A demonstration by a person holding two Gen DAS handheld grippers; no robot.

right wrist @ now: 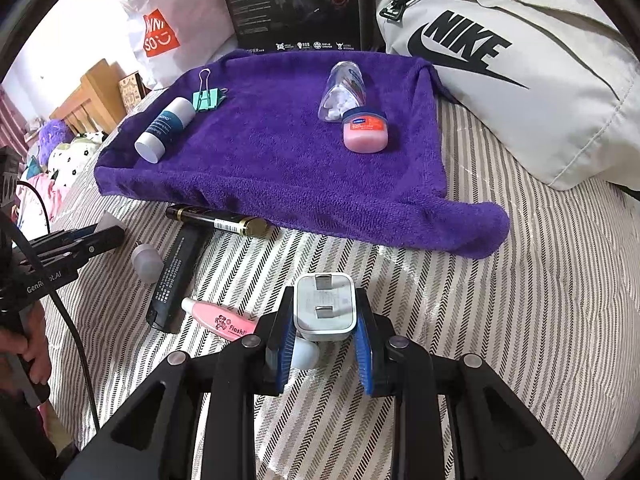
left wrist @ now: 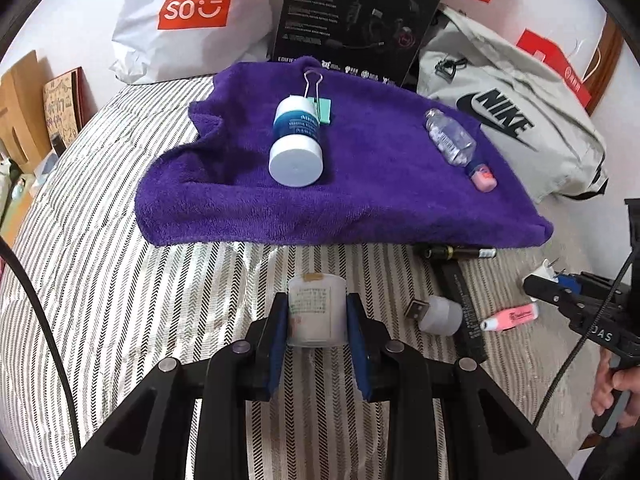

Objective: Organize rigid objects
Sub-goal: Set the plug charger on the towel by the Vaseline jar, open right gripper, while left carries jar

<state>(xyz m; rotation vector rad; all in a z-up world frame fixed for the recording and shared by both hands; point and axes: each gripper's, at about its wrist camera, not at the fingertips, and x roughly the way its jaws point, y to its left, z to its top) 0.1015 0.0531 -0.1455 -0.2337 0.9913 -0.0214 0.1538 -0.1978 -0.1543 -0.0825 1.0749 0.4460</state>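
With both loads clamped above the striped bed, left tongs [left wrist: 317,316] gripping a white labelled plastic jar [left wrist: 316,312], right tongs [right wrist: 325,312] a white square plug charger [right wrist: 325,306], next comes carrying them onto the purple fleece towel [right wrist: 280,152]

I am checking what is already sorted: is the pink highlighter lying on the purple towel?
No, the pink highlighter lies on the striped bedcover, in front of the purple towel.

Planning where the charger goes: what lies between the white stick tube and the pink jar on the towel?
Bare purple towel between tube and jar, in the right wrist view.
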